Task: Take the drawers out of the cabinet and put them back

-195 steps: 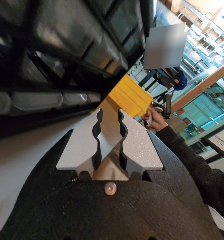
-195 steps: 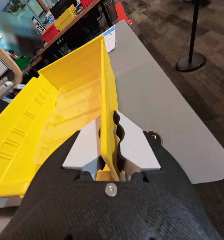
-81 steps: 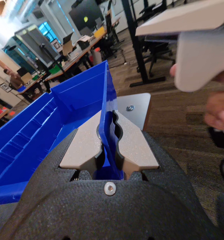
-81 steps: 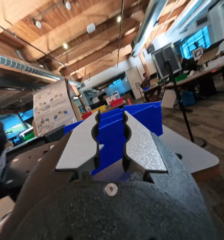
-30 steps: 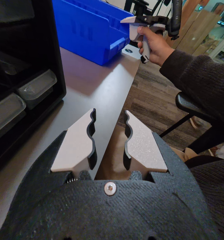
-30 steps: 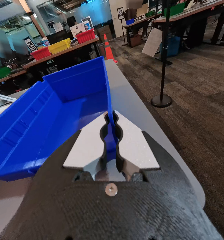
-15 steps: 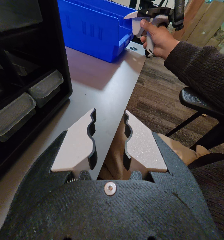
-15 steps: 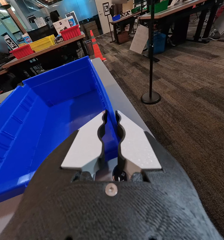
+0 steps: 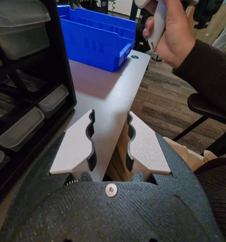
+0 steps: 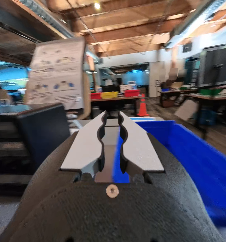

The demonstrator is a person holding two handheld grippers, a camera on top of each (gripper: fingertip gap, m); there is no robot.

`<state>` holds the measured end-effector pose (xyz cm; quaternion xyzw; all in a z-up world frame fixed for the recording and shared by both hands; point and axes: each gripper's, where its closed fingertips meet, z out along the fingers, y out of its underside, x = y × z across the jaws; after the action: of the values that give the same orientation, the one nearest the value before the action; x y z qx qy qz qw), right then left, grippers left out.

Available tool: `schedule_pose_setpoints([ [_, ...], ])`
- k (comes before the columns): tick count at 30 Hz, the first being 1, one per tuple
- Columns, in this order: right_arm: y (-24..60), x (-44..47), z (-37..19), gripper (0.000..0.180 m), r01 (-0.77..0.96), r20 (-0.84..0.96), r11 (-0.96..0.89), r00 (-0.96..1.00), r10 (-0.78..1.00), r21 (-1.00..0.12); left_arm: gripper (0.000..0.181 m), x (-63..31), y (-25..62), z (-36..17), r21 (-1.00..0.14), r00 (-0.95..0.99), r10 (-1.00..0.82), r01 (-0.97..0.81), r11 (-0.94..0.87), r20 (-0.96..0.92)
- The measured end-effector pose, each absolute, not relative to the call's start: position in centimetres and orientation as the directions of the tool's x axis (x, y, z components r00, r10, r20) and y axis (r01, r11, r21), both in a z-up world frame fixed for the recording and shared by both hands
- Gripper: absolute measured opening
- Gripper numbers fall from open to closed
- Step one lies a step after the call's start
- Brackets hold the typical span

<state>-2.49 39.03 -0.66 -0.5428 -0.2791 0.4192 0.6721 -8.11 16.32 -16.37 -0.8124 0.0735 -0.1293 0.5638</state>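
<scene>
The black cabinet (image 9: 65, 65) stands at the left of the grey table (image 9: 103, 91), with clear drawers (image 9: 18, 129) in its slots. A blue bin (image 9: 94, 43) sits on the table behind it. My left gripper (image 9: 110, 112) is open and empty, low over the table's front edge beside the cabinet. In the blurred right wrist view, my right gripper (image 10: 112, 112) is open by a narrow gap and empty, raised, with the blue bin (image 10: 188, 150) to its right and the cabinet (image 10: 41, 131) to its left. A hand (image 9: 172, 39) holds its handle.
A black chair arm (image 9: 208, 107) and carpeted floor lie right of the table edge. Behind the table stand a poster board (image 10: 57, 78), an orange cone (image 10: 142, 106) and other tables with coloured bins.
My right gripper has let go of the blue bin's wall, lifted and swung left toward the cabinet. My left gripper has stayed open and edged forward along the table edge.
</scene>
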Motion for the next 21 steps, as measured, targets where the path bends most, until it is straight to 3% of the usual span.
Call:
schedule_pose_setpoints([
  [4, 32.8, -9.4, -2.6, 0.017, -0.238, -0.119, -0.046, 0.304, 0.945, -0.970, 0.048, -9.4, 15.9, -15.8, -0.940, 0.959, -0.239, 0.064, -0.335, 0.150],
  [10, 31.3, -13.6, -4.7, 0.019, -0.145, -0.086, -0.049, 0.256, 0.963, -0.988, 0.049, -10.9, 14.3, -15.2, -0.942, 0.962, -0.200, 0.115, -0.314, 0.184],
  [16, 31.5, -14.9, -5.5, 0.024, -0.169, -0.242, -0.211, 0.188, 0.952, -0.963, 0.052, -13.5, 10.4, -10.8, -0.946, 0.949, -0.154, 0.239, -0.218, 0.275],
  [21, 31.2, -15.1, -7.0, 0.024, -0.120, -0.264, -0.247, 0.158, 0.951, -0.962, 0.047, -19.8, 1.7, -7.9, -0.942, 0.951, 0.040, 0.309, -0.130, 0.307],
])
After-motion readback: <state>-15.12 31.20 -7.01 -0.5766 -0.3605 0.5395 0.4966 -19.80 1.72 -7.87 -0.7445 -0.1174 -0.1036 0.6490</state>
